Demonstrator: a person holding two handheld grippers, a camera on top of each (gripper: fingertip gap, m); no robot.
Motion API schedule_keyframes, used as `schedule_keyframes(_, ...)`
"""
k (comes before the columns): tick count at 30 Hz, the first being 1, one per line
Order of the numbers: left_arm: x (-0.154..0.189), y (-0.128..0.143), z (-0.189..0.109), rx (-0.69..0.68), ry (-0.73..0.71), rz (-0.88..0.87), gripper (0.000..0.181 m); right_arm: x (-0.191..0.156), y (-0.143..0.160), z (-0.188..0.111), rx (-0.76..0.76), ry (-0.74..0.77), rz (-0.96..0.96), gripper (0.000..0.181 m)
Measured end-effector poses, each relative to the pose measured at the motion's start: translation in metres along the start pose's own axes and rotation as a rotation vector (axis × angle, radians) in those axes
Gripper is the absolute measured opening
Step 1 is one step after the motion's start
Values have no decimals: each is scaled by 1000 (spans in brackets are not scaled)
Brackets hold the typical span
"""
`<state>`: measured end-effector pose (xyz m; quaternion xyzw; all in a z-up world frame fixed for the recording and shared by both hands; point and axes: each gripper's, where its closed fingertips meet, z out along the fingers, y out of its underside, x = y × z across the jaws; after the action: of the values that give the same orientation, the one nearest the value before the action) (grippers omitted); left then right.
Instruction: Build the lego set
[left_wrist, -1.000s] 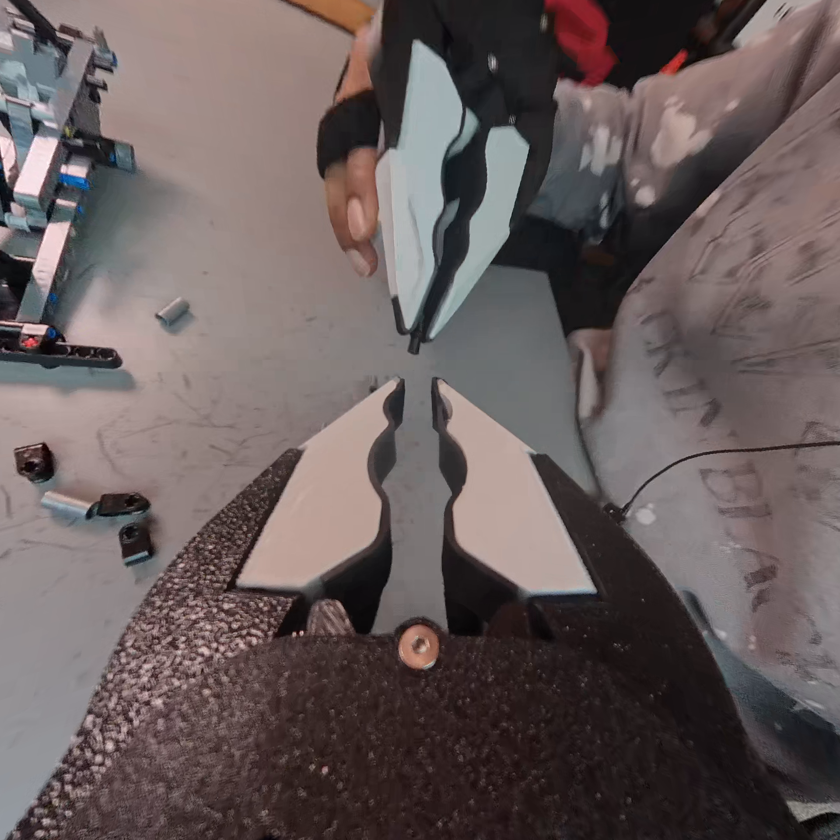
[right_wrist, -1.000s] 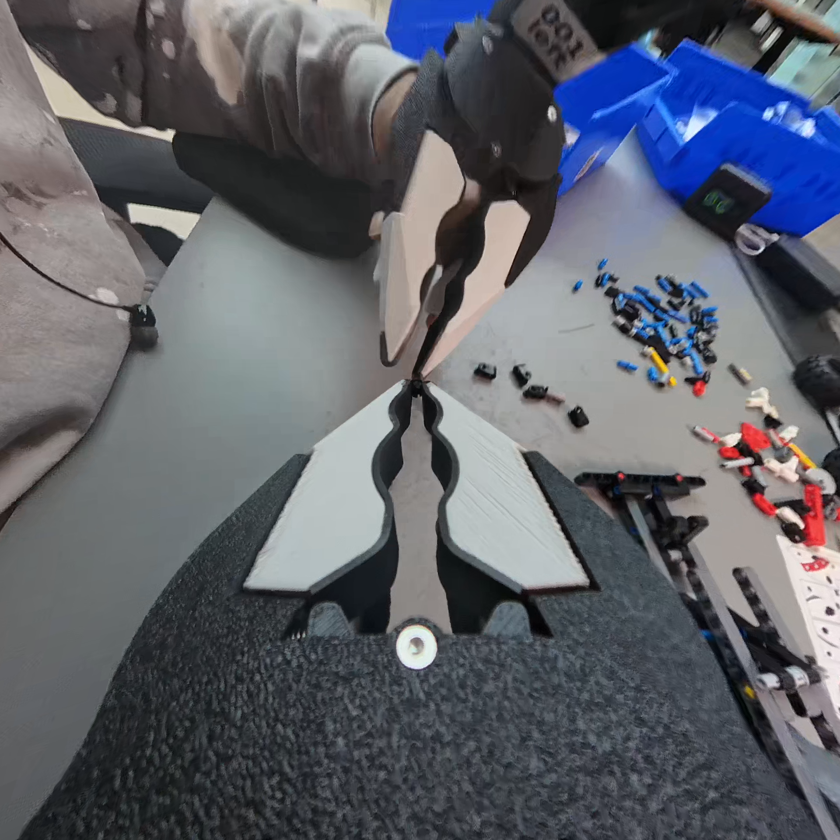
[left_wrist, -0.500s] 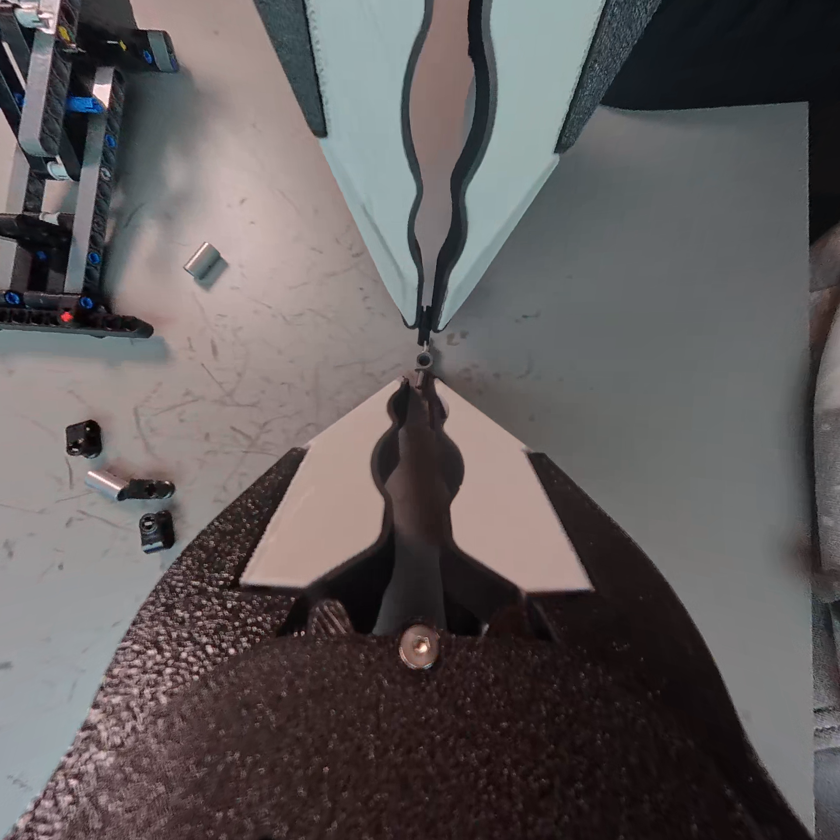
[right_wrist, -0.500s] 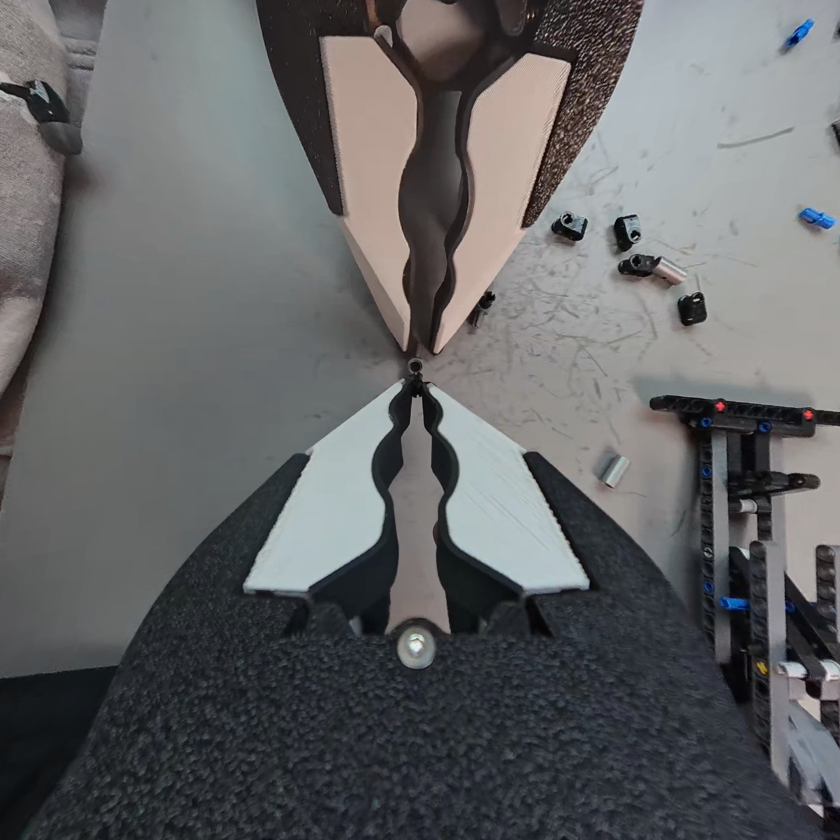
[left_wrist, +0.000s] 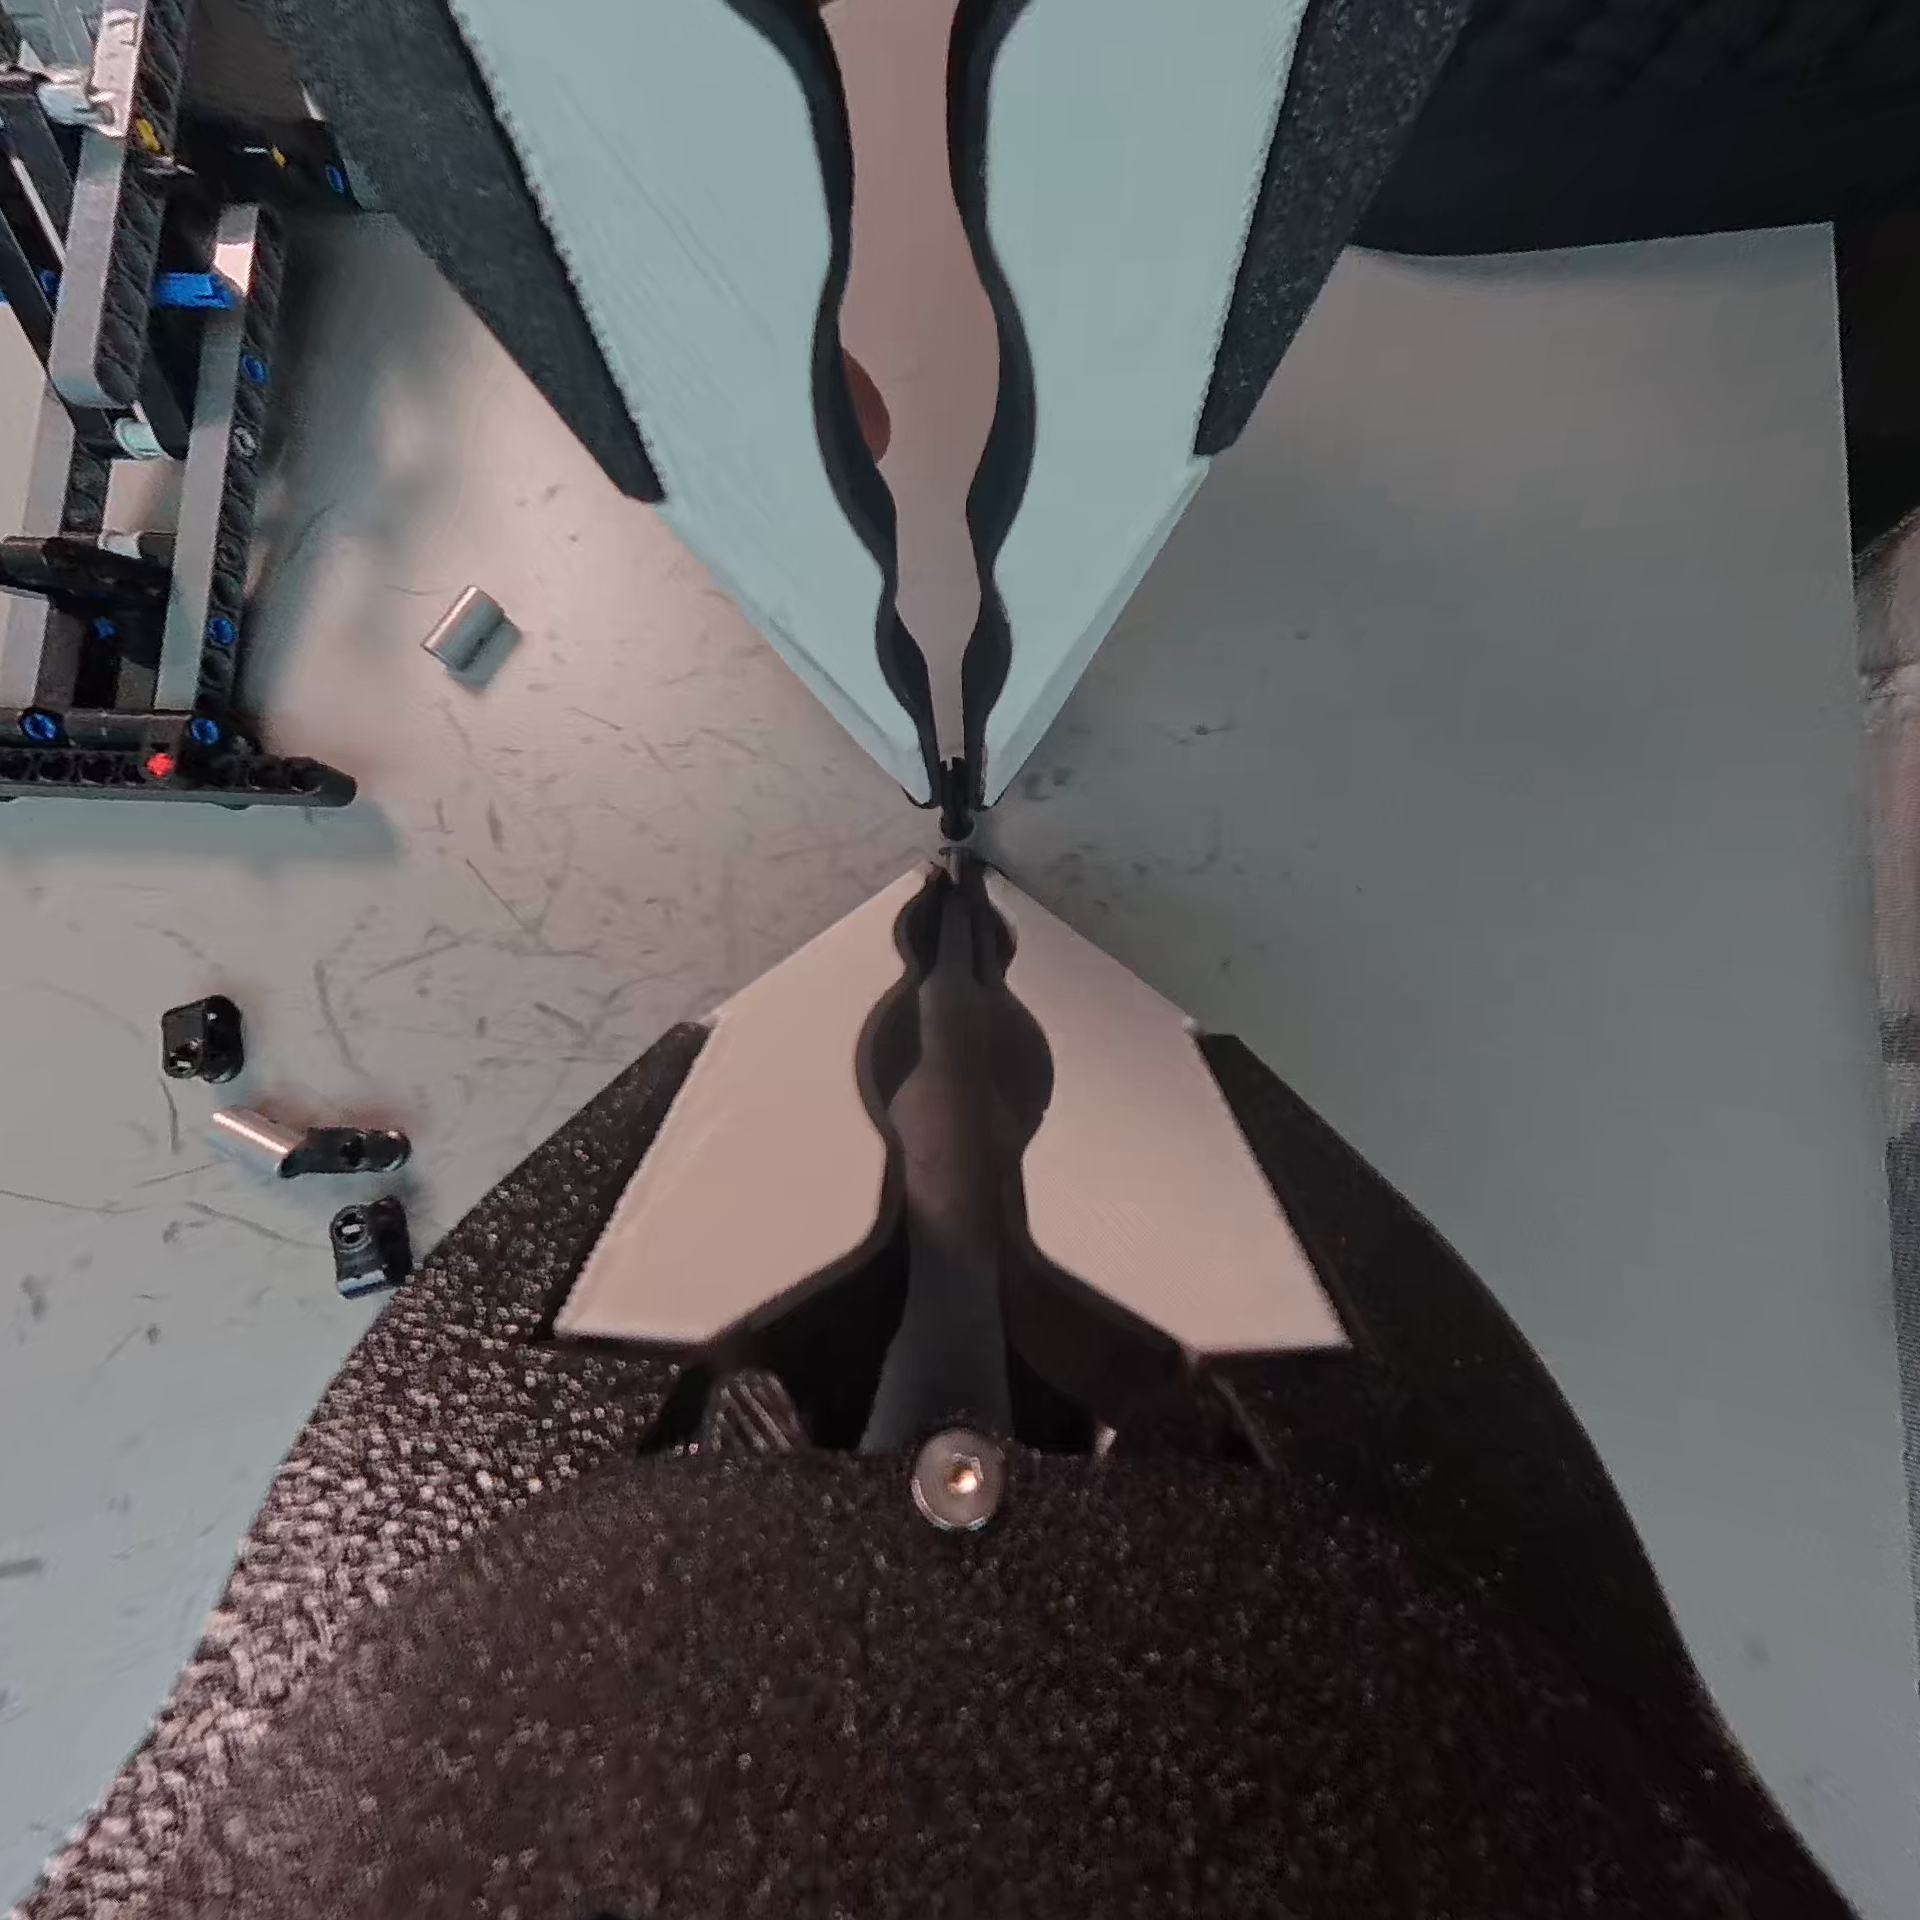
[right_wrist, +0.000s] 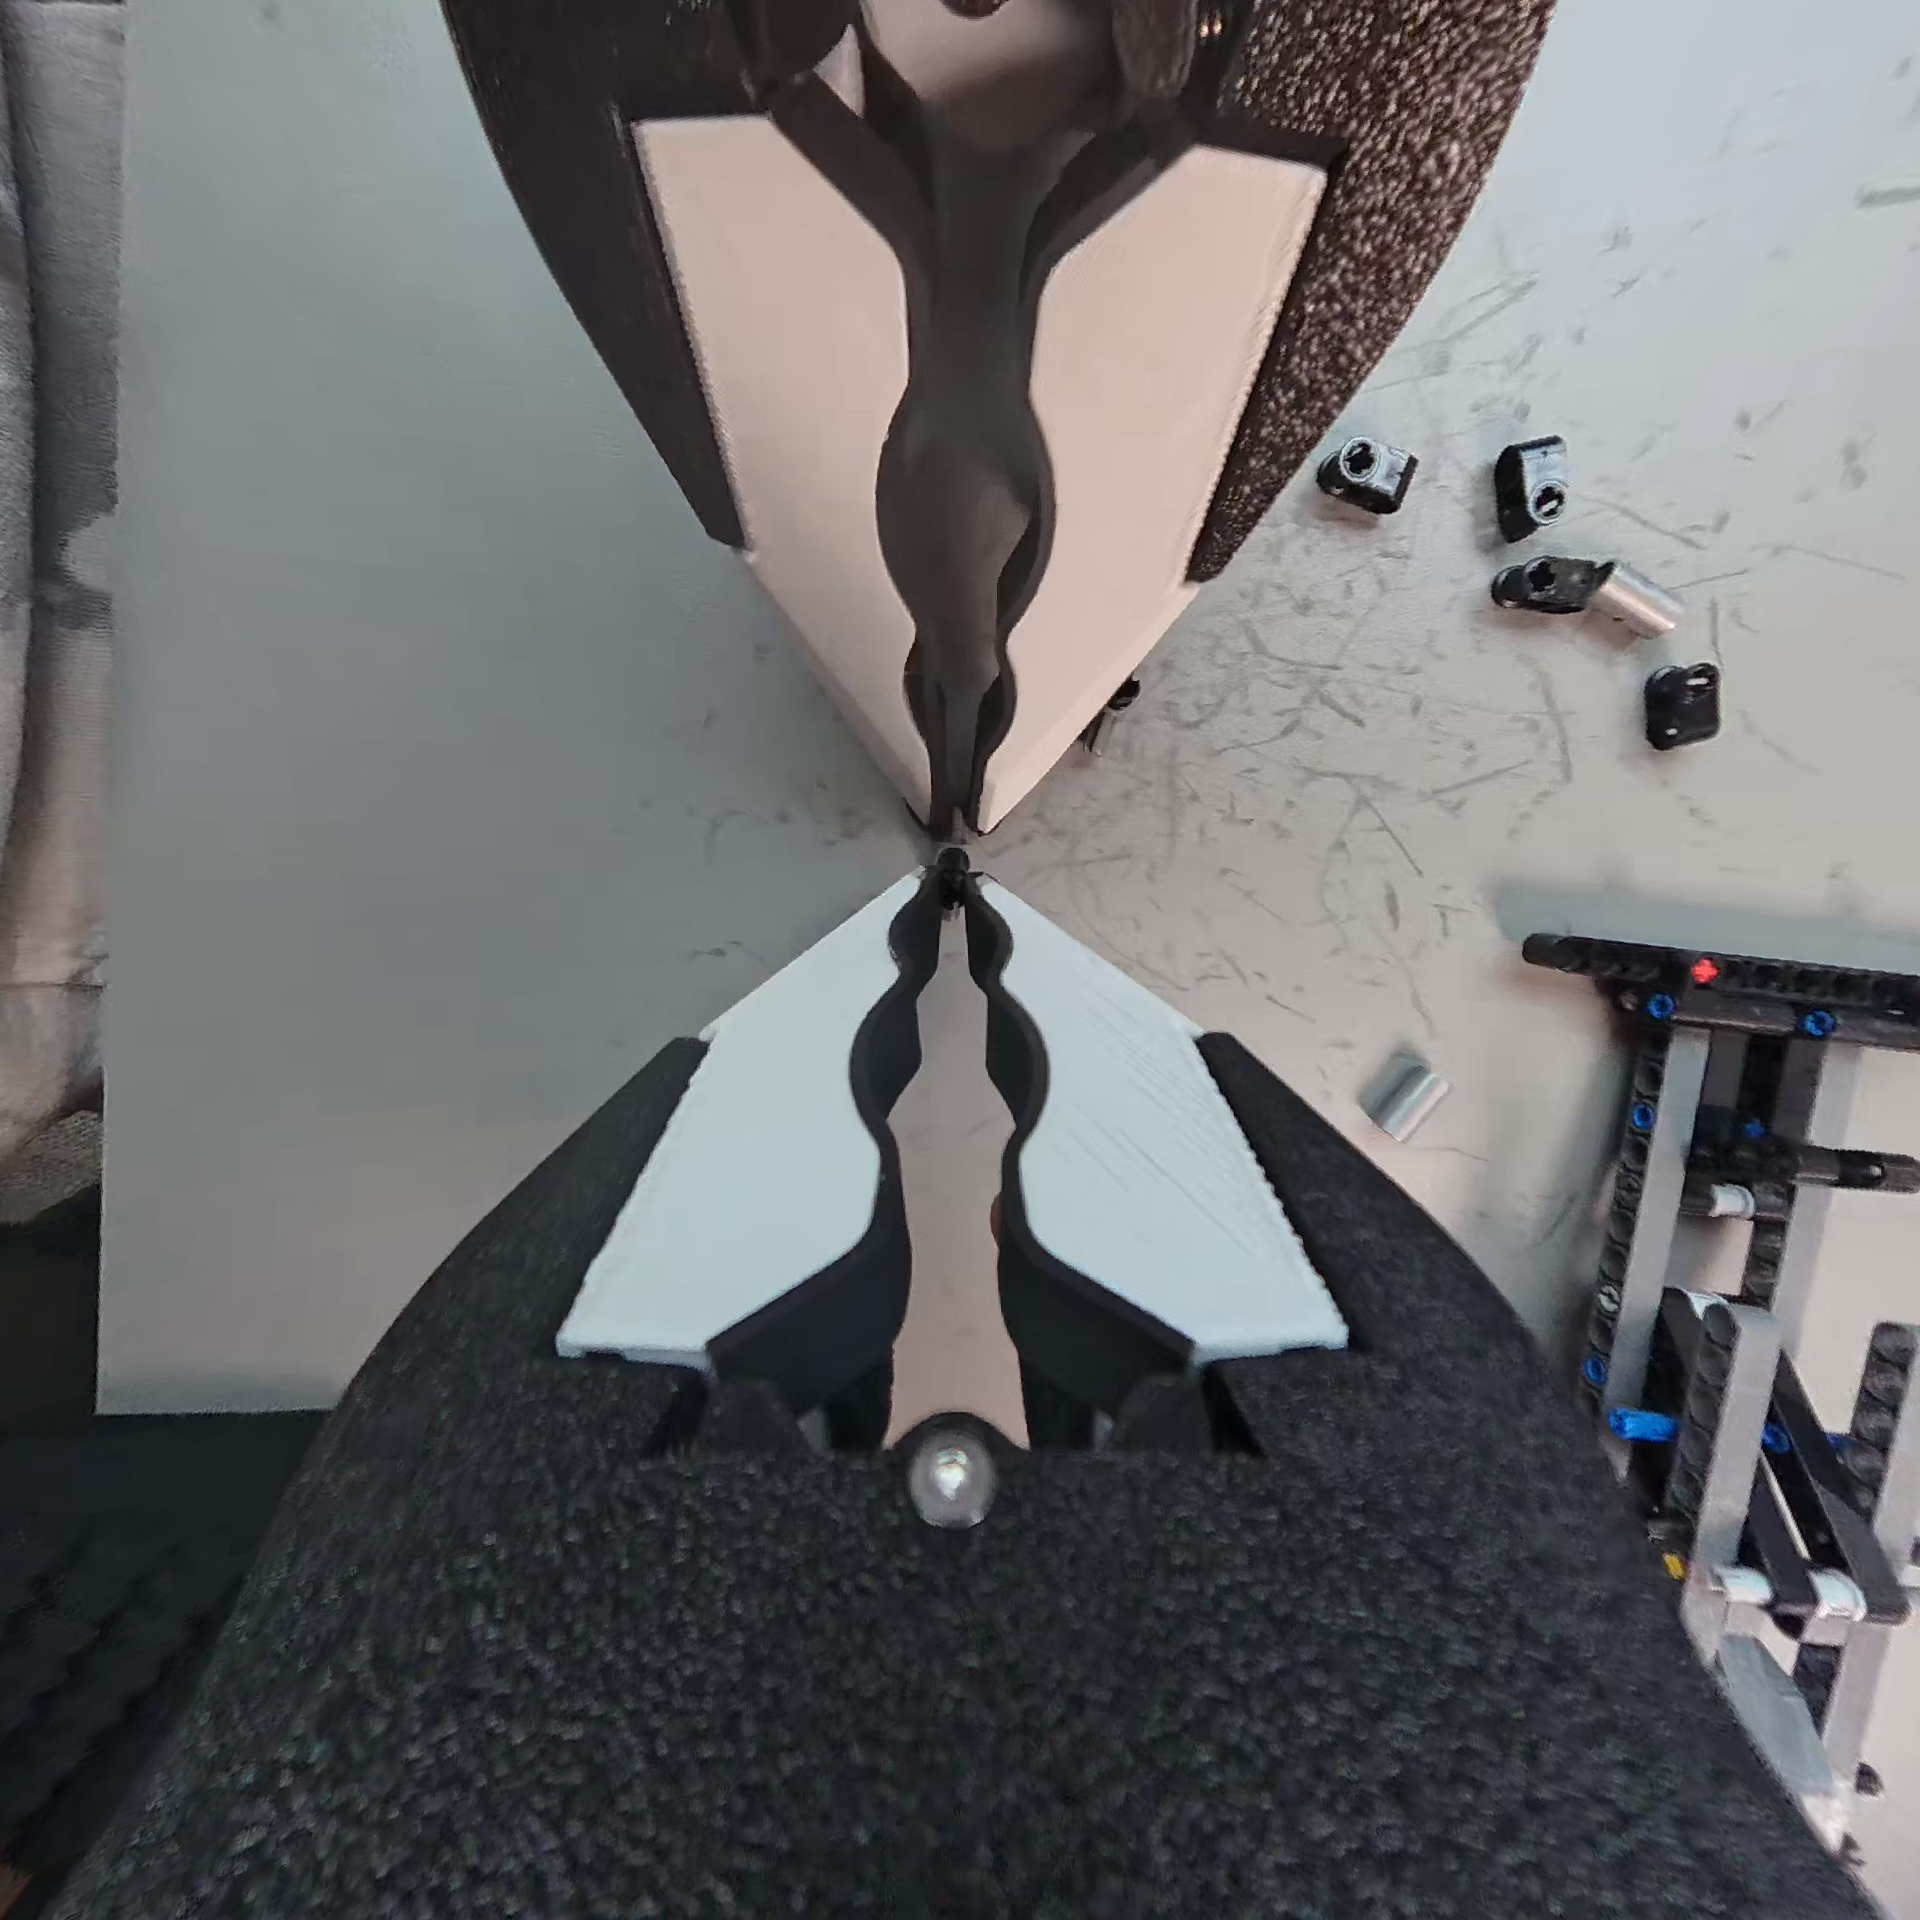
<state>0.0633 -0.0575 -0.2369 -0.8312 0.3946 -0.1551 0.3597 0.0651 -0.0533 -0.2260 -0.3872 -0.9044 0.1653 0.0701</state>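
Observation:
My left gripper (left_wrist: 952, 871) points at the tips of my right gripper (left_wrist: 950, 798), which comes in from the top of the left wrist view. They stand tip to tip just above the grey table (left_wrist: 1455, 727). The right gripper (right_wrist: 950, 885) is shut on a small black pin (right_wrist: 951, 862). The left gripper (right_wrist: 950, 823) looks shut on a tiny grey piece (left_wrist: 954, 854). The two pieces nearly touch; whether they are joined is too small to tell. The part-built black and grey lego frame (left_wrist: 156, 520) lies at the left, and at the right in the right wrist view (right_wrist: 1714, 1143).
A loose grey sleeve (left_wrist: 470, 634) lies near the frame. Black connectors (left_wrist: 203, 1037) (left_wrist: 369, 1247) and one with a grey sleeve (left_wrist: 301, 1148) lie at the left. The same connectors (right_wrist: 1529, 488) show upper right. The table's edge (right_wrist: 104, 935) runs along the left, with grey clothing beyond. Both grippers' tips are close together, under 4 cm apart.
Both grippers have swung down over the table and come tip to tip. The left gripper went from slightly open to shut. In the last half second the gap between the tips narrowed.

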Motion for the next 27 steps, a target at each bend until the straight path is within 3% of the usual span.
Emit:
schedule_keyframes(7,-7,0,-2,13,-33,-20,6,5,-1,0,-55,-46,105,4)
schedule_keyframes(18,-13,4,-4,2,-86,-43,6,11,-7,3,-25,77,380,4)
schedule_keyframes(27,-13,4,-4,0,-102,-18,5,13,-7,3,-88,59,386,4)
